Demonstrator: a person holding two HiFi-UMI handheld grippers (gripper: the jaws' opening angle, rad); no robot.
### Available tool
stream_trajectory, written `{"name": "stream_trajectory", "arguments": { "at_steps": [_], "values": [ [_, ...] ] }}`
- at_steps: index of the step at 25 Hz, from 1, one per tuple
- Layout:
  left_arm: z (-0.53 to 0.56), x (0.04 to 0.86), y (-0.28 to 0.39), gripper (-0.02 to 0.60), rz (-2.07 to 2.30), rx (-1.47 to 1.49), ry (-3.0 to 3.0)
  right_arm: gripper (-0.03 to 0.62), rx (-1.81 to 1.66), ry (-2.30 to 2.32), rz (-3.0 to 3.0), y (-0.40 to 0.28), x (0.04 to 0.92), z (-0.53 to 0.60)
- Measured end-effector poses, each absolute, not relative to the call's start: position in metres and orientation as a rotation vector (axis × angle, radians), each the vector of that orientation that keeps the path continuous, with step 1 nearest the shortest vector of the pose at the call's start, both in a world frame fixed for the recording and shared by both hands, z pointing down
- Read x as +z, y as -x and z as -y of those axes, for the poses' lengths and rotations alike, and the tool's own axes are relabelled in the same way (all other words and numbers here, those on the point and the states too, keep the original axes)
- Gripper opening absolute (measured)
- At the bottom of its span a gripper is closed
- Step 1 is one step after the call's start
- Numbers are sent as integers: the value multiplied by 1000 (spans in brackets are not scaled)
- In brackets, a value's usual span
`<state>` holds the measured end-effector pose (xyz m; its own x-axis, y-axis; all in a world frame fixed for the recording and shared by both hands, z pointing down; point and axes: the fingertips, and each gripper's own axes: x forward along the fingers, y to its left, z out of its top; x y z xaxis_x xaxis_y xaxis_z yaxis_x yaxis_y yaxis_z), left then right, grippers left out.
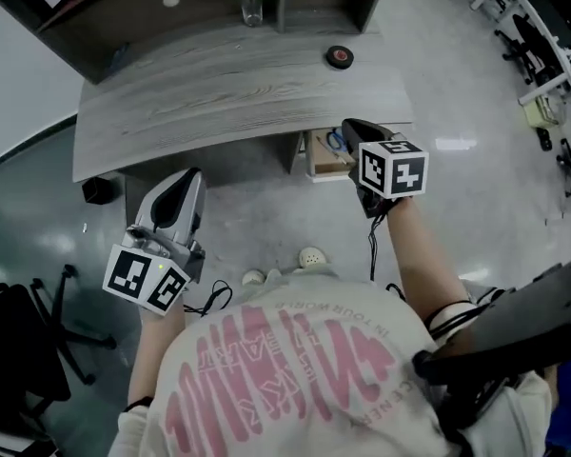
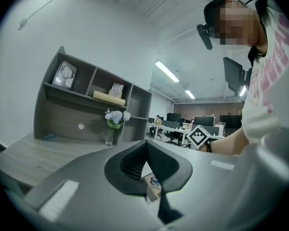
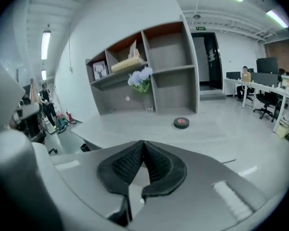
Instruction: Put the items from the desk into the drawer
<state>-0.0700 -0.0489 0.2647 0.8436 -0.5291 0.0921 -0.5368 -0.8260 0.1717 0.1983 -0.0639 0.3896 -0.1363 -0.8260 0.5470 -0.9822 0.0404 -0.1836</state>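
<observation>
Currently between picks, as I read it: both tongs are empty and clear of the surface. Left tongs are together at the tips with nothing between them, held in front of the surface's front edge toward its left end. Right tongs are together too, nothing in them, and in the head view they sit over the open drawer, which sticks out under the front edge near the right end. The drawer holds something with a blue part, maybe scissors; too small to be sure. The obvious item left is the tape roll, lying flat and alone on the surface near its right edge, toward the back. The right gripper view looks straight at it, well apart from the tips. A vase of flowers stands at the back edge by the shelf unit; I can't tell whether it counts as an item to stow. My read: the step in hand is going for the tape roll, and the right side is nearer. Next move calls for opening the right tongs, reaching in over the front edge, coming down so the tips span the ring or one goes into the hole, clamping, then carrying it back and down into the drawer. The roll may slide if pinched off-centre.
</observation>
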Motion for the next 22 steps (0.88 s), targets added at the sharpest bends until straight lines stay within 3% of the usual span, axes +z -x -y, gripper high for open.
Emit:
{"name": "stream_trajectory", "arguments": {
  "at_steps": [8,22],
  "values": [
    [44,228,99,17,718,-126,-2774,6,759,-1965,2289,-131,302,18],
    [13,213,134,17,535,-172,-2790,6,736,-1838,2610,-19,257,-64]
  ]
}}
